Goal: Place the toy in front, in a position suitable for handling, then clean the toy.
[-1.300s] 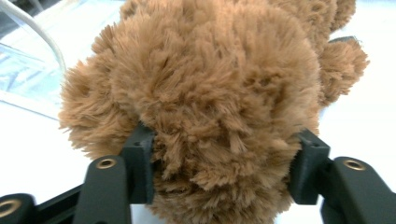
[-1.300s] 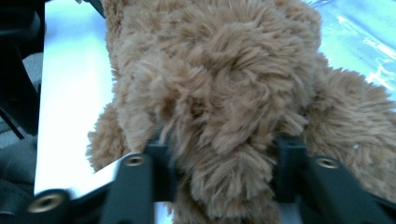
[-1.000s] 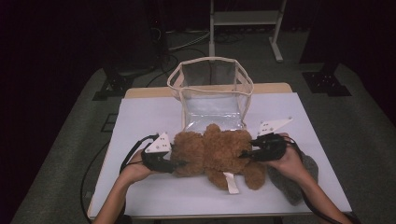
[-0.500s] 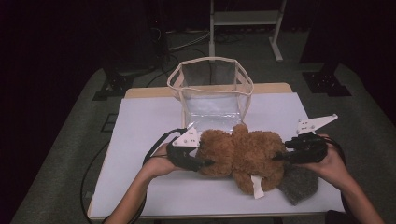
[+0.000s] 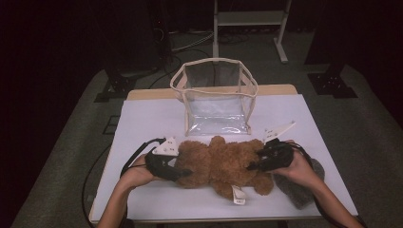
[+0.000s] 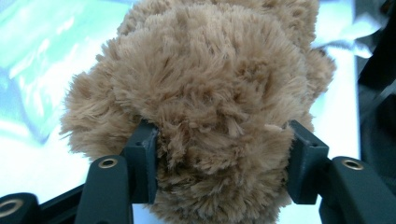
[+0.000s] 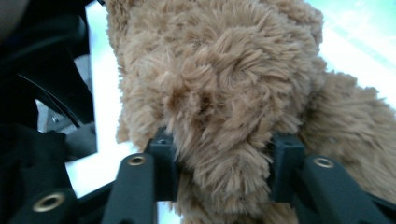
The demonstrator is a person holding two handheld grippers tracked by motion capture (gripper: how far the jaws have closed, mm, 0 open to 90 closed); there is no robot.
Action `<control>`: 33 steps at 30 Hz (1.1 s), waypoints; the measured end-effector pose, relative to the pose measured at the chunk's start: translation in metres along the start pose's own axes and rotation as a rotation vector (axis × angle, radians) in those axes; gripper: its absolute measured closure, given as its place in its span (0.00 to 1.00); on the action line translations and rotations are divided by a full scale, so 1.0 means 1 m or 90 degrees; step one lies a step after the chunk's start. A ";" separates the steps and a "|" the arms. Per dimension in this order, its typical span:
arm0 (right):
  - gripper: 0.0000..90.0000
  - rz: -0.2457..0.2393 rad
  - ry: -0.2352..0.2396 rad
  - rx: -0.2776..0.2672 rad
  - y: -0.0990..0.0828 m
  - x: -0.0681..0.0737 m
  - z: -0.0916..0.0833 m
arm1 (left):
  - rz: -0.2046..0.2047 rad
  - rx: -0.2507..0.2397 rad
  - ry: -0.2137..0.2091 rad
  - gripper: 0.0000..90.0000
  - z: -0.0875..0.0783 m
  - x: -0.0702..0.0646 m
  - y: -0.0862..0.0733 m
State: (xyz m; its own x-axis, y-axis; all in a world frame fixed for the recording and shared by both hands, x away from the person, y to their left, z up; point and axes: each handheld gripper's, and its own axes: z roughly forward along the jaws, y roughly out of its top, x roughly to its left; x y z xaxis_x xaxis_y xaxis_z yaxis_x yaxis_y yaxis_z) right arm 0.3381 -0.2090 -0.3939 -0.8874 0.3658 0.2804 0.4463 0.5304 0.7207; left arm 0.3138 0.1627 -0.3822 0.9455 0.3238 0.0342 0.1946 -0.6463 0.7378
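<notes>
Brown fuzzy plush teddy bear (image 5: 223, 164) lay on white worktop (image 5: 142, 118), lower centre of frame, just before clear plastic tote bag with cream trim (image 5: 216, 97). Left gripper (image 5: 177, 172) jaws grasped one end, right gripper (image 5: 254, 165) jaws the other; both had just been widening, plush between them. Bear not yet bagged; lift and insertion remained

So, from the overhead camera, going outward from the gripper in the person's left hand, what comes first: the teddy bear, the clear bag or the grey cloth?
From the left gripper:
1. Teddy bear, right at its jaws, mid-table.
2. Clear bag, standing behind the bear toward the far edge.
3. Grey cloth, under the other hand at the near right.
</notes>
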 end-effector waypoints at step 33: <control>0.42 -0.040 -0.037 -0.011 0.070 -0.030 -0.032 | -0.021 -0.100 0.096 0.06 -0.064 0.014 -0.012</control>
State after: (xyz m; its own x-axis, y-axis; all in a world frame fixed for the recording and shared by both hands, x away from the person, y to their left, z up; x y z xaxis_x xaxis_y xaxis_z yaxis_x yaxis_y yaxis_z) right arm 0.3925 -0.2067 -0.3316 -0.9052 0.3766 0.1970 0.3873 0.5402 0.7471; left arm 0.3084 0.2194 -0.3477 0.8872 0.4504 0.1001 0.1708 -0.5221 0.8356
